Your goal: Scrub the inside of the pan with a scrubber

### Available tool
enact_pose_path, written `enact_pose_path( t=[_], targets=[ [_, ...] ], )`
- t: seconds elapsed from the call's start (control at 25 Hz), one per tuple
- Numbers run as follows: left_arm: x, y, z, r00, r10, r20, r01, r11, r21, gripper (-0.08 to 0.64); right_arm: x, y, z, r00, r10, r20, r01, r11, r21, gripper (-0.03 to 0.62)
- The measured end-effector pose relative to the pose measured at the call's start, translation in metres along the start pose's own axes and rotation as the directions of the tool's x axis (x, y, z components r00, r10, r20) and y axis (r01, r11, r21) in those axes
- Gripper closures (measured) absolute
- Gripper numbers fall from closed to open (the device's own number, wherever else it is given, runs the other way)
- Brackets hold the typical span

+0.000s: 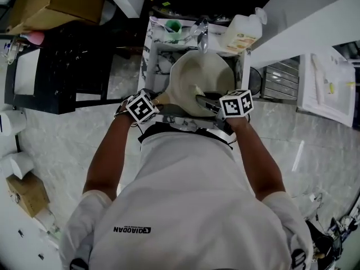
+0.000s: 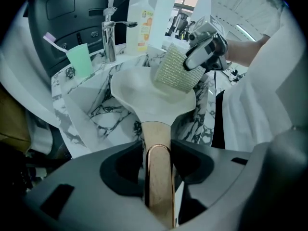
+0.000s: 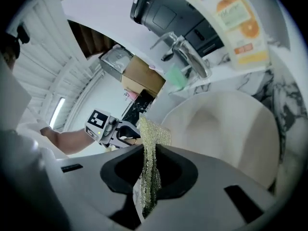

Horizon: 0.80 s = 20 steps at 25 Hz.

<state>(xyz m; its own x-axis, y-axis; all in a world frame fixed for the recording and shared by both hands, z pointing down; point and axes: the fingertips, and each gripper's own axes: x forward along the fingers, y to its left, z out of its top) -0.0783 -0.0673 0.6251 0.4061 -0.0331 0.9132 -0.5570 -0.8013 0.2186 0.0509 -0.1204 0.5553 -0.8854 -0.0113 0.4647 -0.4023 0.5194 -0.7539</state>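
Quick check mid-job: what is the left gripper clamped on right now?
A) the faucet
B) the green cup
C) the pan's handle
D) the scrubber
C: in the left gripper view, the jaws of the left gripper are closed on the pan's handle, while the scrubber is pinched in the right gripper.

The floor of pale grey marble-patterned tiles (image 1: 62,151) was bright. A black metal rack (image 1: 67,66) stood at the left, a brown cardboard box (image 1: 53,1) near it. A white, dark-veined marble sink cabinet (image 1: 151,49) stood beside the rack. A long ceiling lamp (image 3: 57,110) was lit.
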Motion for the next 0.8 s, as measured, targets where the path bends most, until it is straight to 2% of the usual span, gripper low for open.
enact_pose_path(
  t=[0.08,0.24,0.36,0.48,0.6,0.68,0.8],
  targets=[
    [-0.007,-0.001,0.002,1.000,0.019,0.011,-0.018,1.000,-0.011,0.367,-0.016,-0.005,-0.001,0.997,-0.055,0.051,0.056,0.998,-0.014,0.508],
    [-0.043,-0.006,0.008,0.996,0.078,0.048,-0.074,0.994,-0.083,0.365,-0.037,-0.006,-0.001,0.988,-0.093,0.122,0.095,0.995,-0.010,0.508],
    [-0.069,-0.020,0.025,0.982,0.122,0.142,-0.100,0.983,-0.154,0.367,-0.053,-0.001,0.000,0.982,-0.112,0.155,0.122,0.991,-0.057,0.508],
    [-0.088,-0.038,0.051,0.946,0.181,0.270,-0.122,0.968,-0.221,0.389,-0.065,0.008,0.006,0.971,-0.092,0.222,0.117,0.988,-0.102,0.508],
    [-0.102,-0.053,0.075,0.894,0.247,0.375,-0.147,0.950,-0.274,0.507,-0.077,0.016,0.015,0.949,-0.071,0.308,0.114,0.986,-0.125,0.508],
    [-0.110,-0.064,0.086,0.866,0.271,0.421,-0.156,0.945,-0.288,0.542,-0.083,0.026,0.018,0.939,-0.065,0.339,0.118,0.983,-0.138,0.508],
    [-0.121,-0.082,0.103,0.831,0.288,0.476,-0.179,0.948,-0.262,0.546,-0.093,0.045,0.017,0.930,-0.078,0.360,0.146,0.976,-0.164,0.509]
  ],
)
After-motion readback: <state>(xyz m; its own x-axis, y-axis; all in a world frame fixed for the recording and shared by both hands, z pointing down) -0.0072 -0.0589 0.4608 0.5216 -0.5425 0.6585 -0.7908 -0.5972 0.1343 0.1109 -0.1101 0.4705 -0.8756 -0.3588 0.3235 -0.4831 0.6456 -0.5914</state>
